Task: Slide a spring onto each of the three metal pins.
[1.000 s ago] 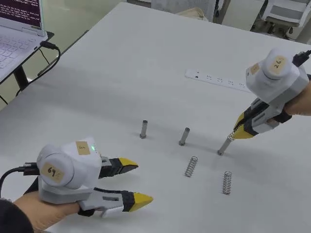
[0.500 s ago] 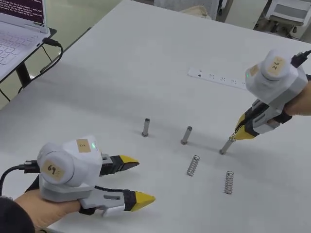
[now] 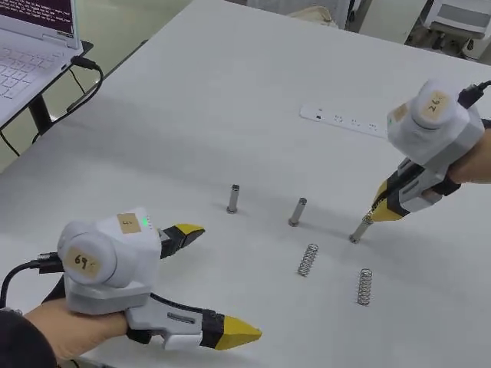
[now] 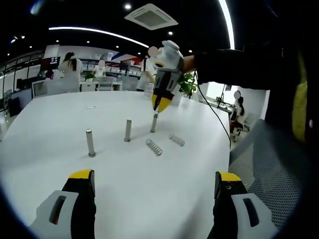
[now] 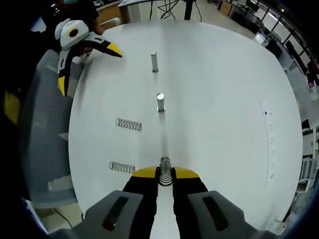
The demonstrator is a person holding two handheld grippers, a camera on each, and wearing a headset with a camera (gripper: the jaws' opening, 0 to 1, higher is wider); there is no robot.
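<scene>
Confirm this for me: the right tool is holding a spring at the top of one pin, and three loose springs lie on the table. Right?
Not quite. Two loose springs lie on the table, not three; the head view shows them. The right tool does hold a spring at the top of one pin.

Tongs (image 4: pixel 154 175) spread wide, three pins (image 4: pixel 128 130), two springs (image 4: pixel 154 147)

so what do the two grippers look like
Both: white-grey bodies, black jaws, yellow tips, black cable. The left gripper has a tan sticker reading 69 and a green light; the right gripper has one reading 26. Left sleeve is dark.
</scene>
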